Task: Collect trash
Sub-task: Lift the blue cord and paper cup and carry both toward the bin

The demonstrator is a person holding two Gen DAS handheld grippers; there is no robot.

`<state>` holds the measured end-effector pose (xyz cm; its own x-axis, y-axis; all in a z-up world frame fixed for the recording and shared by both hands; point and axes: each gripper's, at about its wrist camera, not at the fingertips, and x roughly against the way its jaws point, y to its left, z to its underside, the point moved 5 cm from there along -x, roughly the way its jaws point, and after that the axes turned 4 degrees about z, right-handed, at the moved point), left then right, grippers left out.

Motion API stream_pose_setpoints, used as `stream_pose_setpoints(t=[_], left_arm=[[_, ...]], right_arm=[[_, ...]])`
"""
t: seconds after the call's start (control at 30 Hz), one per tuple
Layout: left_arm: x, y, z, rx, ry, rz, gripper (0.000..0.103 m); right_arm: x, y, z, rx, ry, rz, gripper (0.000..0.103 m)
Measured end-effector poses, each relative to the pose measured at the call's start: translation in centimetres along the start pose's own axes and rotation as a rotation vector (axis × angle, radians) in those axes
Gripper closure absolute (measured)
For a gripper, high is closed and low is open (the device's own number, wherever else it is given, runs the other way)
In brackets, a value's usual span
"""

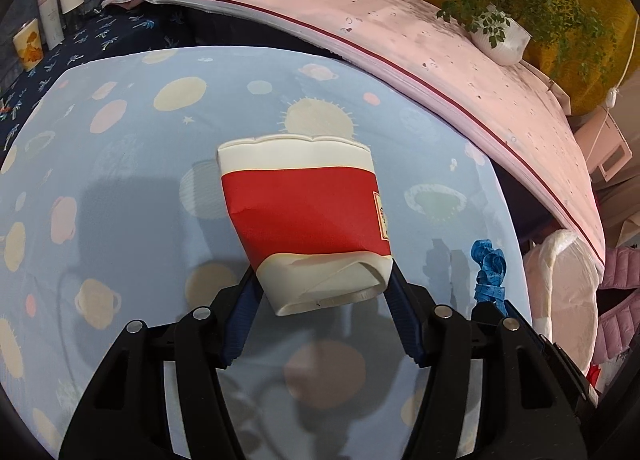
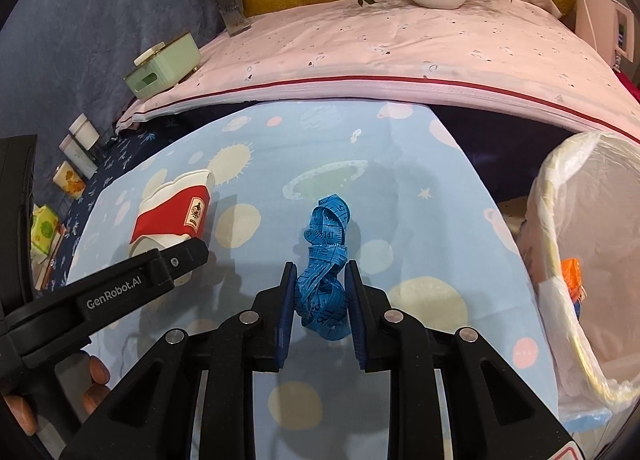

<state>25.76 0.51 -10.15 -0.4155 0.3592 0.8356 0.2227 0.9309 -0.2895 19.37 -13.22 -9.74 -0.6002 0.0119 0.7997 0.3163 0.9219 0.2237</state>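
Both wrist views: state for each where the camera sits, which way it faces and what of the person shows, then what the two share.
Left wrist: sits on the left gripper, looking down along its fingers at the crushed paper cup they clamp over the blue planet-print cloth; no hand shows.
Right wrist: sits on the right gripper, looking down at the blue tape measure it pinches; fingertips holding the left gripper show, bagged bin beside.
Shared: cup, tape, cloth, potted plant.
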Motion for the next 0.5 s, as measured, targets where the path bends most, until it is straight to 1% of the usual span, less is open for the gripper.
stream_pose_setpoints(t=[0.5], left_arm=[[4.5,-4.1,4.8,-0.085,-0.014,0.036,0.045]], right_arm=[[6.6,-2.2,2.2,-0.029,-0.075,-0.001,0.081]])
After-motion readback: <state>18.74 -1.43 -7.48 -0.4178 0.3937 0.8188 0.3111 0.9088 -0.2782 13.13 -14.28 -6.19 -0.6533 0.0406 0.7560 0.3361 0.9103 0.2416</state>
